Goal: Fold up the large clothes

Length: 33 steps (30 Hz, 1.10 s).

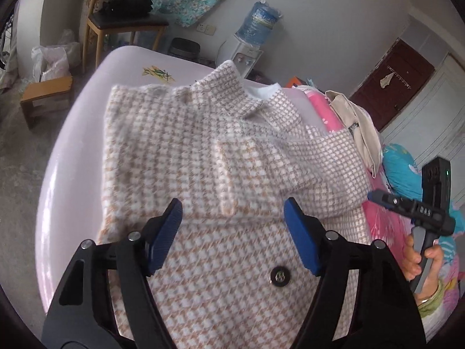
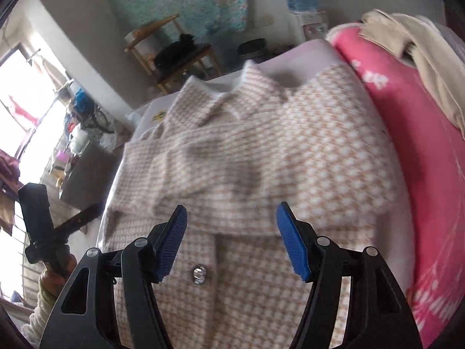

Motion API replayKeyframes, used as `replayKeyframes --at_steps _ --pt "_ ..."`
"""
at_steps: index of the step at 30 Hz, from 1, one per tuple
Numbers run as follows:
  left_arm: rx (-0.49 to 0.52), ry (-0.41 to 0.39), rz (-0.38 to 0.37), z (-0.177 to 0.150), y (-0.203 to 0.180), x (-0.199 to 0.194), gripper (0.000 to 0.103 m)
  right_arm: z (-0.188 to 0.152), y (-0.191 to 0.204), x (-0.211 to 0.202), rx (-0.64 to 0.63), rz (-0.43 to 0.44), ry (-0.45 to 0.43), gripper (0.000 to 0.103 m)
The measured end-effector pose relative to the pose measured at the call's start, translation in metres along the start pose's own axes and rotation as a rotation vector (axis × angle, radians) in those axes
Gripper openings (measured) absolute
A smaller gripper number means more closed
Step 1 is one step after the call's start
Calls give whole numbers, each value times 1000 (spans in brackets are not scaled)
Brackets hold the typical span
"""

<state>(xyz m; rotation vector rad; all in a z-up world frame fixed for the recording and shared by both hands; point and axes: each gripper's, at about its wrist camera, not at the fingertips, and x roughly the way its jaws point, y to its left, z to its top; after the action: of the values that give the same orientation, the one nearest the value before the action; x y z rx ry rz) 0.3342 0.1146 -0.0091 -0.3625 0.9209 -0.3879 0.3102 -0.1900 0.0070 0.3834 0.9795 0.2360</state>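
Coat [image 1: 221, 157] in beige houndstooth, lying flat on the pale worktop [image 1: 78, 157] directly ahead of and beneath both my tongs, sleeves folded in over the chest.

My left tongs [image 1: 232, 232] stand fairly wide with nothing between the pads, hovering over the lower front above the metal button [image 1: 279, 276]. My right tongs [image 2: 231, 237] are likewise parted and empty, over the same region, with the folded sleeve edge [image 2: 247, 229] just beyond their tips. The collar [image 1: 232, 87] lies at the far end from both. Risk, in my judgement: the fabric looks thick and fuzzy, so a shallow pinch may catch only the top layer and drag the tucked sleeves out. Uneven lifting between my two hands could skew the fold, and the pink bedding [image 2: 430, 157] beside my right tongs could snag the hem.
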Motion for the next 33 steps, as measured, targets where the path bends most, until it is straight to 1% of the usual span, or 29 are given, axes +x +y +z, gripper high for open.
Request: replayKeyframes --at_steps 2,3,4,5,6,8,9,10,11,13,14,15,17,18,19,20,22,25,27,28,29,31,33 --pt "-33 60 -1 13 -1 31 60 -13 -23 -8 57 14 -10 63" --pt "-52 103 -3 18 0 47 60 -21 -31 -10 77 19 -12 63" --pt "-72 163 -3 24 1 64 58 -26 -38 -10 91 24 -8 63" --pt "-94 208 -11 28 3 78 49 -31 -43 -9 101 28 -2 63" --pt "-113 230 -9 31 4 87 44 -33 -45 -6 107 28 3 63" --pt "-100 234 11 37 -2 95 26 -41 -51 -5 116 34 8 63" --pt "-80 240 19 38 -6 96 21 -43 -54 -5 123 45 9 63" --pt "-63 240 21 39 -11 96 13 -43 -56 -5 130 55 8 63" --pt "-49 231 21 41 -15 94 11 -42 -58 -5 133 56 5 63" --pt "1 180 37 48 -28 78 11 -37 -62 -5 128 38 -11 63" --pt "31 139 42 53 -37 66 10 -35 -63 -7 123 27 -20 63" --pt "66 81 52 56 -46 50 10 -34 -64 -10 117 19 -29 63" --pt "125 -16 110 65 -56 25 10 -31 -65 -14 105 14 -49 63" --pt "137 -51 155 66 -56 18 10 -31 -65 -14 100 12 -54 63" --pt "139 -70 194 68 -53 15 11 -30 -67 -15 99 6 -57 63" --pt "135 -65 221 67 -47 18 11 -29 -68 -14 96 0 -56 63" --pt "105 -9 252 64 -31 38 11 -28 -68 -10 86 -20 -51 63" --pt "94 59 314 50 -4 60 12 -20 -61 -9 46 -65 -56 63" --pt "82 64 326 44 8 64 12 -12 -52 -12 6 -88 -74 63" --pt "87 50 332 41 8 64 12 -7 -46 -13 -22 -101 -84 61" --pt "96 38 336 40 8 64 12 -3 -40 -14 -48 -114 -93 55" --pt "116 35 350 41 7 64 12 8 -27 -11 -103 -136 -103 48" --pt "129 34 359 41 6 66 12 18 -17 1 -144 -134 -105 43"
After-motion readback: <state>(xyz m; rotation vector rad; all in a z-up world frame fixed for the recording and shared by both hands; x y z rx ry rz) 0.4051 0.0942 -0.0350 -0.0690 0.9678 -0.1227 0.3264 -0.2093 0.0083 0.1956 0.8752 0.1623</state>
